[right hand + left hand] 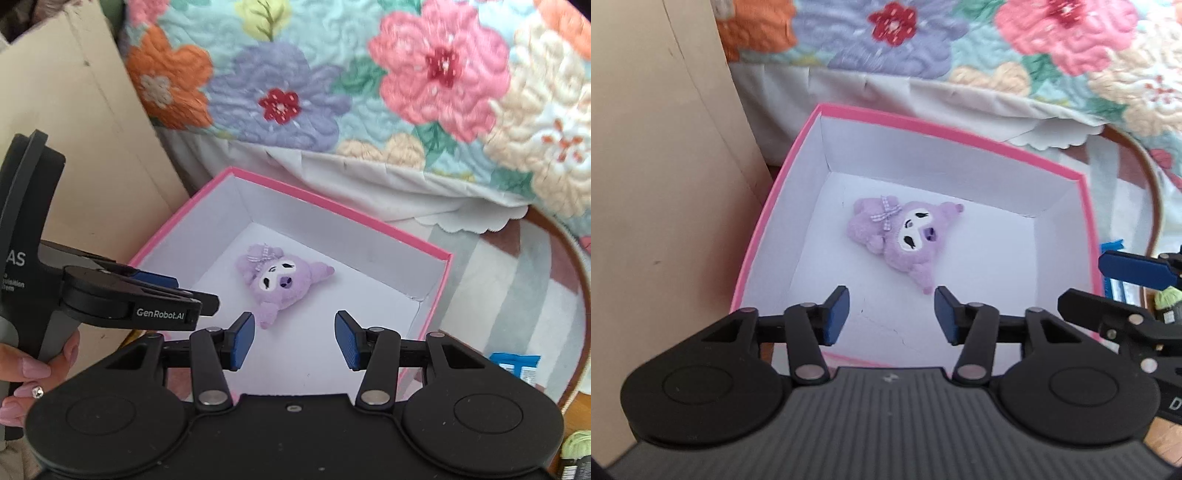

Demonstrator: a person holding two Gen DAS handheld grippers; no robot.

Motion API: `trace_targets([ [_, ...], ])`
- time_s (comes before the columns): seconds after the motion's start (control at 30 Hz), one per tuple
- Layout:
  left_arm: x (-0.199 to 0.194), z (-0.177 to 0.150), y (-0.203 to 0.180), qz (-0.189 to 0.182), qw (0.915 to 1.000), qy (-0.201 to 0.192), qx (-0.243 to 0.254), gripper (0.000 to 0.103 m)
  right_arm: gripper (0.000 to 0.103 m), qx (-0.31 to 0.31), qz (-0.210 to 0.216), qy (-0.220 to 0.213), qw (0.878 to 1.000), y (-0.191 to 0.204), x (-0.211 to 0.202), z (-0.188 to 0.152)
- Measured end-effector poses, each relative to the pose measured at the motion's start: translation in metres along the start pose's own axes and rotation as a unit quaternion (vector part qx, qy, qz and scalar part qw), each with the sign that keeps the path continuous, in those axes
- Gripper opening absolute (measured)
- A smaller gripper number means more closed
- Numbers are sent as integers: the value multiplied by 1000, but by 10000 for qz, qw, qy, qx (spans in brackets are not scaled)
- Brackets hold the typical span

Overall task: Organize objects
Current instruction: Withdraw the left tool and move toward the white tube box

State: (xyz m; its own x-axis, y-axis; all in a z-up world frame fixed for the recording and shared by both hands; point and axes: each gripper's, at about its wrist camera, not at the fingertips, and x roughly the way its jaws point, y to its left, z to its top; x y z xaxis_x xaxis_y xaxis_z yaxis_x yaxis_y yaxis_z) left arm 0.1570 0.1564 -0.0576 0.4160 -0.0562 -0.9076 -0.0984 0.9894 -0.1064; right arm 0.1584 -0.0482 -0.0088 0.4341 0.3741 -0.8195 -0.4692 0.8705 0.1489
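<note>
Plush toy (905,236) lies on its side on the white floor of the pink box (1086,229), near the middle. Your left gripper (892,314) and right gripper (294,339) both hover above the box's near edge, jaws parted and empty. Lift them straight clear of the walls, then go for the blue packet (515,365) at the right.

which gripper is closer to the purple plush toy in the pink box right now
Left, though only narrowly. The left gripper hovers open just short of the purple plush toy; the right gripper, also open and empty, hangs beside it, a touch farther back.
</note>
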Motion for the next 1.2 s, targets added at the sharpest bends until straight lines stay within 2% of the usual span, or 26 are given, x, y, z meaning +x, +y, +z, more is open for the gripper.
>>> trace_targets([
  [0.2, -39, -18, -18, 189, 9988, -157, 429, 55, 54, -106, 219, 124, 9996, 5, -31, -6],
  [0.27, -49, -24, -24, 227, 9982, -170, 531, 55, 54, -200, 162, 157, 9995, 7, -40, -8],
  [0.33, -59, -28, -27, 160, 9981, -171, 565, 55, 57, -272, 120, 183, 9994, 8, -49, -10],
  [0.4, -69, -33, -28, 74, 9984, -191, 534, 56, 69, -305, 106, 207, 9993, 8, -59, -14],
  [0.5, -85, -40, -31, 54, 9979, -265, 592, 59, 78, -375, 78, 307, 9988, 6, -71, -22],
  [0.73, -112, -56, -37, -59, 9965, -306, 777, 71, 80, -450, 96, 294, 9985, 2, -103, -42],
  [0.8, -118, -61, -42, -113, 9959, -314, 841, 75, 88, -462, 107, 281, 9985, 2, -111, -48],
  [1.2, -144, -90, -72, -242, 9903, -372, 1313, 89, 90, -521, 115, 325, 9980, 1, -140, -80],
])
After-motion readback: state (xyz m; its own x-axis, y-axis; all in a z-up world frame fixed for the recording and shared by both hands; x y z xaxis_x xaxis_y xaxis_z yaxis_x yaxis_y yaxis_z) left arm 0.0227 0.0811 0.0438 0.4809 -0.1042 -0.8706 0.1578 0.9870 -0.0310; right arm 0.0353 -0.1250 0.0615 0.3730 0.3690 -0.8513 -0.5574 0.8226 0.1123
